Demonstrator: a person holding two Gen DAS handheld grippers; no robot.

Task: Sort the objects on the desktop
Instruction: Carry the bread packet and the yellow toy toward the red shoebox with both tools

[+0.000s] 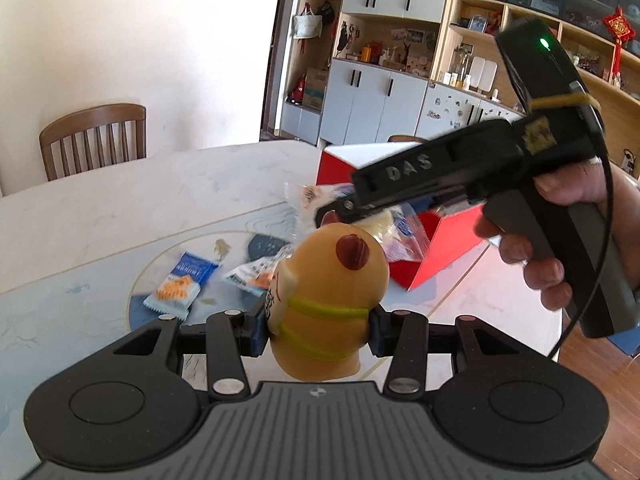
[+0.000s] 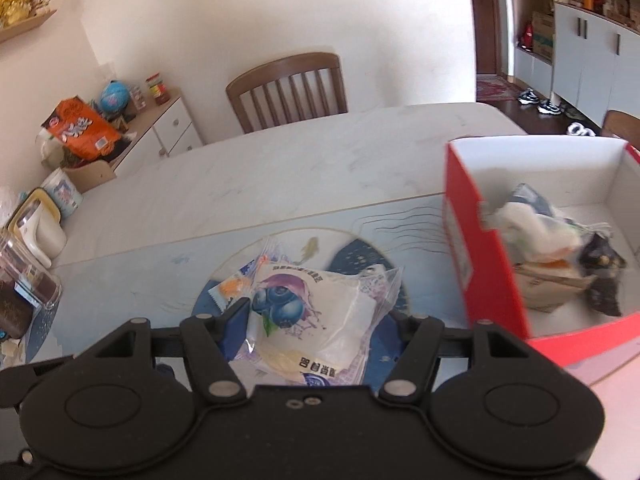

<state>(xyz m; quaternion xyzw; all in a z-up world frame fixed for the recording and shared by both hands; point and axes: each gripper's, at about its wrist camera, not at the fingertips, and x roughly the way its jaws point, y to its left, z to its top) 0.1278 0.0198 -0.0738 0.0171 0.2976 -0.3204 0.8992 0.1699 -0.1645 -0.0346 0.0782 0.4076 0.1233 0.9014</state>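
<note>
Above the pale table (image 1: 120,216), my left gripper (image 1: 316,326) is squeezing a tan bear-shaped toy (image 1: 332,300) between its narrow-set fingers — yellow bands around its body. My right gripper (image 2: 316,320) is clamping a clear blueberry snack packet (image 2: 316,320) at a wider spread. Beside it, to the right, a red box (image 2: 480,272) is sitting on the table, already holding wrappers — two small packets (image 1: 180,286) are lying on the round blue mat (image 2: 360,256).

A pale marble-patterned table (image 2: 304,152) fills the foreground, a brown wooden slat-back chair (image 2: 288,88) at its far edge against a plain cream wall (image 2: 260,12). A low white drawer cabinet (image 2: 168,128) stands by that wall. Wood-and-grey shelving (image 1: 404,40) lines the room beyond, above dark wooden flooring (image 1: 592,344). Daylight is bright.
</note>
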